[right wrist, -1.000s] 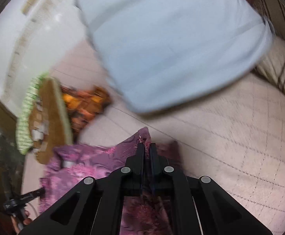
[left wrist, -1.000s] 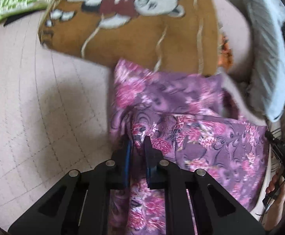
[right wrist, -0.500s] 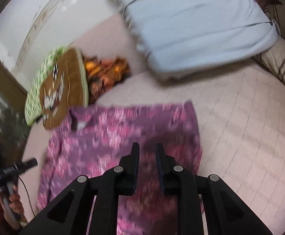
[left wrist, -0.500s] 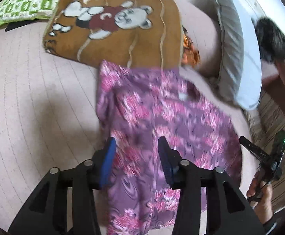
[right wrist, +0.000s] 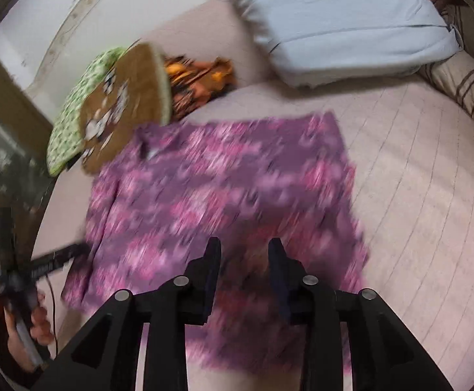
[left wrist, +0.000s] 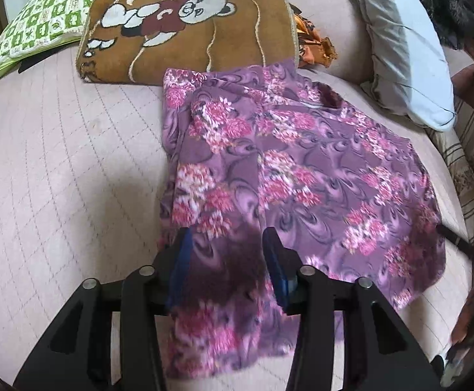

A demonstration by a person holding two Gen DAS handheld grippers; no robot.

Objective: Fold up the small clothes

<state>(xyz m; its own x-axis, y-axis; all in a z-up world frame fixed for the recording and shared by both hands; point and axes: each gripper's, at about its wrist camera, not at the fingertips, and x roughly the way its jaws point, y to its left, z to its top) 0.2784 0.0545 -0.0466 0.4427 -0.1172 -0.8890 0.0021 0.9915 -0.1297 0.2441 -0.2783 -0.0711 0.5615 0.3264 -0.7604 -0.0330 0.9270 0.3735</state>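
We find a bed covered in a pale pink quilted spread, backed by a light wall in the right wrist view. One purple floral garment lies spread flat on the spread, its far edge touching a brown teddy-bear cushion. We count three cushions or pillows in the left wrist view — the brown one, a green-and-white checked one behind it, and a pale blue pillow to the right — plus one crumpled orange cloth between the brown cushion and the blue pillow. A striped beige bolster lies at the right edge of the right wrist view.

The left gripper hangs above the near part of the garment, its jaws partly apart and just opened further, nothing clamped between them. The right gripper likewise has its jaws partly apart, just opening, over the garment's near edge; that view is blurred, so contact with the cloth is uncertain — it appears clear.
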